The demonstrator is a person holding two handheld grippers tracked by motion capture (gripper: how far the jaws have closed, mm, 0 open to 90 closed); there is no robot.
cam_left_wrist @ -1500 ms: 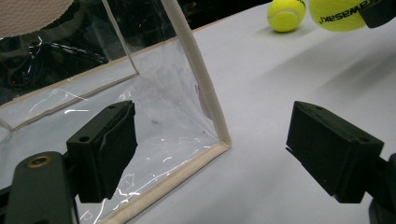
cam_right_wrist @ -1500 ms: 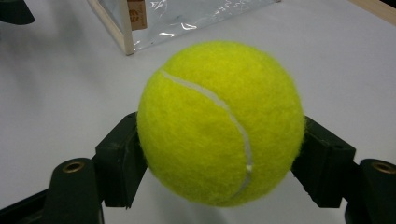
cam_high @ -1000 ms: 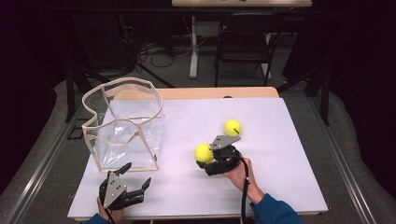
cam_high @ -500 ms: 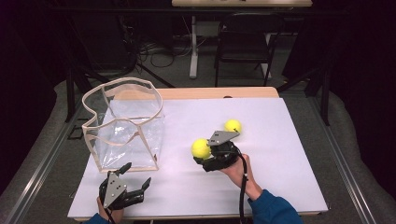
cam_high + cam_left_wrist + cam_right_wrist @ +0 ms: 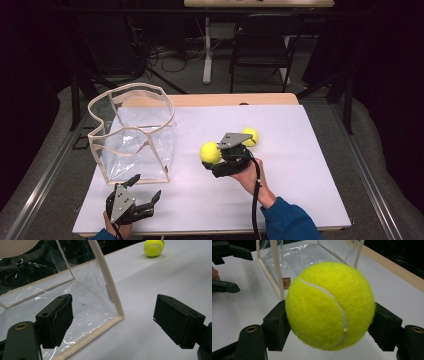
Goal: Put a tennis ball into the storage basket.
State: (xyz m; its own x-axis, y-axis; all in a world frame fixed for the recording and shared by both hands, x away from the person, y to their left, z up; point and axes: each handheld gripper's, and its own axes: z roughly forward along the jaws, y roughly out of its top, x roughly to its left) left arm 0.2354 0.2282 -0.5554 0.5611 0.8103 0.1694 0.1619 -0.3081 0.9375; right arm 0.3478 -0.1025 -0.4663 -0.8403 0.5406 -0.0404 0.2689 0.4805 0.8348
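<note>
a clear bag [image 5: 134,137] with cream piping stands open on the white table [image 5: 300,150]; a second yellow ball [image 5: 249,136] lies near mid-table (a dark chair [image 5: 260,47] behind).

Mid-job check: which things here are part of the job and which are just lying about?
In the job: right gripper clamping a tennis ball; second tennis ball on the table; clear bag; left gripper, open by the bag.
Lying about: chair, floor cables.

Second tennis ball [image 5: 250,136] half hidden behind the right claw [image 5: 216,159].
</note>
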